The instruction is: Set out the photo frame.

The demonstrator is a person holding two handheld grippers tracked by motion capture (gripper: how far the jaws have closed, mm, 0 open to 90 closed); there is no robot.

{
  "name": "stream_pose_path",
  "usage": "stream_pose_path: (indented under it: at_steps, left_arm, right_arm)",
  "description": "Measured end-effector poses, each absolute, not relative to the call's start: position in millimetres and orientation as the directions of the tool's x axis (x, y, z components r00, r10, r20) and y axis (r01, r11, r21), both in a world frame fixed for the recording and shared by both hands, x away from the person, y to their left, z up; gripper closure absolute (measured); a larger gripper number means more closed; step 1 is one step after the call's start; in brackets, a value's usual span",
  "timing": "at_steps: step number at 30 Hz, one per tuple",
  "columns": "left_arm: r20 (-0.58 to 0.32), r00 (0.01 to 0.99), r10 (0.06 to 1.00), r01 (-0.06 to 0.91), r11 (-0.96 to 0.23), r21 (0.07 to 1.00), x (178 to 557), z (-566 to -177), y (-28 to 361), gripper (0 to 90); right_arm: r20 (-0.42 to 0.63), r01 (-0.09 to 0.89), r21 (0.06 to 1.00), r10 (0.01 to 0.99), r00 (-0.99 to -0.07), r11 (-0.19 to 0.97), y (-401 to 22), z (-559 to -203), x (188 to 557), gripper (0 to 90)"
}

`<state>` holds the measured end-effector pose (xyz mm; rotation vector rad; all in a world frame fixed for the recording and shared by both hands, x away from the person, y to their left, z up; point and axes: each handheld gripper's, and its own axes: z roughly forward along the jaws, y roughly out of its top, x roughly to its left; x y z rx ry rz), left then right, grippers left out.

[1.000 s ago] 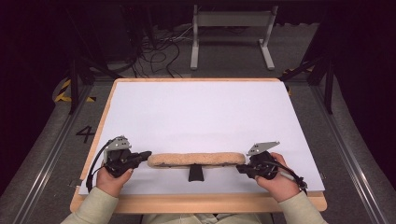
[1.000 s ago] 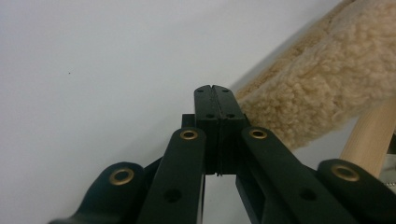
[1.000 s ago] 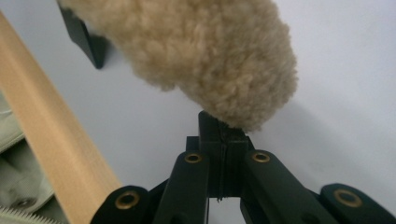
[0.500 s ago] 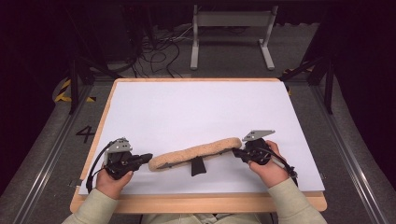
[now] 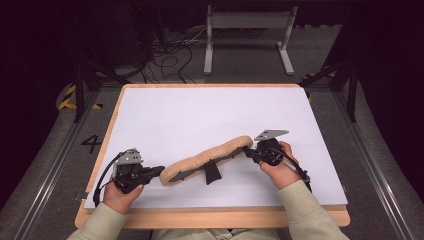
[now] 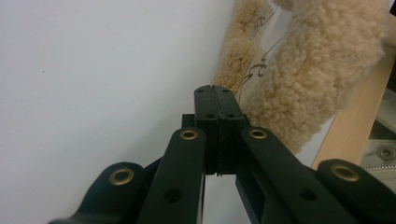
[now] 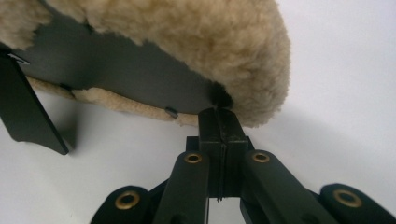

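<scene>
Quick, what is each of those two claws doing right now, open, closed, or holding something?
Left gripper: closed, jaws together at the near end of the fleece pad; a grip on it cannot be told.
Right gripper: closed, pinching the pad's far end.

A lab or recording studio: dark surroundings, loose cables on grey carpet, a metal stand, yellow-black floor tape, a white-topped table.
</scene>
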<state>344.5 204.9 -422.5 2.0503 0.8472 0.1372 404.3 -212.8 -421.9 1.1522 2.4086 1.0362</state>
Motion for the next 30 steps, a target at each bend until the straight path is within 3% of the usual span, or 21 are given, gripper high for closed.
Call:
stream_pose_path:
  at_steps: [30]
  left_arm:
    - [-0.203,0.82,0.535,0.472,-0.432,0.768,336.3,-421.3,192.3,90.0]
  right_arm:
    - [0.05,0.563,0.735,0.797,-0.601,0.378,-194.0,-427.8,441.8,90.0]
